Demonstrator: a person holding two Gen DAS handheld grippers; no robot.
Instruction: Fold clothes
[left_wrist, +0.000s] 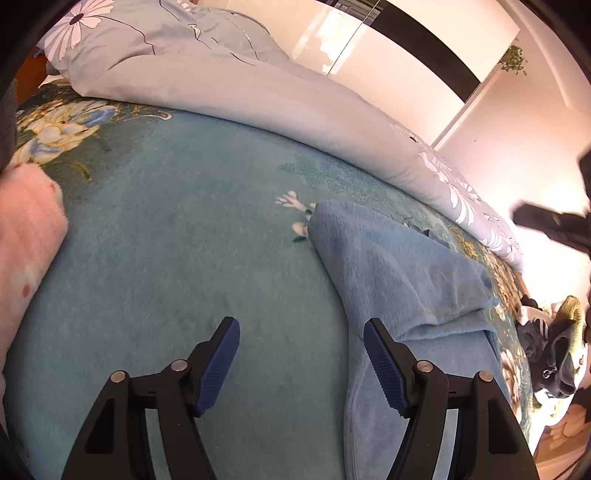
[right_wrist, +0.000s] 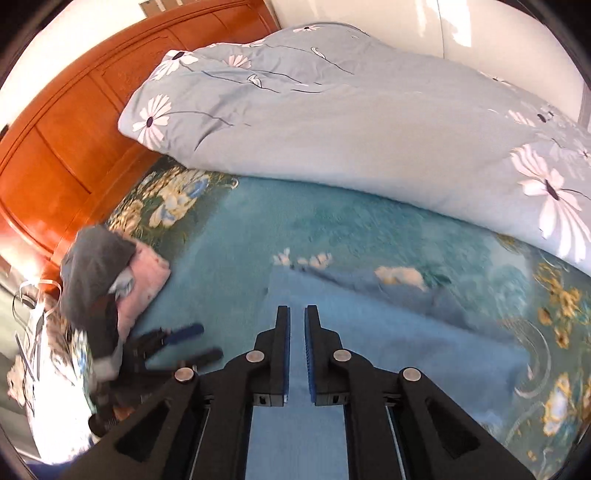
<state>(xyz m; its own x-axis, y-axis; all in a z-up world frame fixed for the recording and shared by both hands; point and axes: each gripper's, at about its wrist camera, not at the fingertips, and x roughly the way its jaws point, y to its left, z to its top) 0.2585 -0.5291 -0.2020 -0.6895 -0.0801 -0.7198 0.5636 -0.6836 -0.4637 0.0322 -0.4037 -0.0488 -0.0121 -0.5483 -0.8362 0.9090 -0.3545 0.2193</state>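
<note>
Fuzzy blue cloth (left_wrist: 399, 280), glossy wooden headboard (right_wrist: 62, 147)

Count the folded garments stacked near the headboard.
2: a pink garment lying on the teal bedspread, and a dark grey one resting on top of it. More may be hidden beneath.

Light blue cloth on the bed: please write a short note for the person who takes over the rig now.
Left hand-held gripper: open, holding nothing, beside the light blue cloth.
Right hand-held gripper: nearly closed above the same cloth; a grip cannot be confirmed.
The cloth lies partly folded on the teal blanket. A pink folded piece lies at the left.
Left to do: finish folding.
</note>
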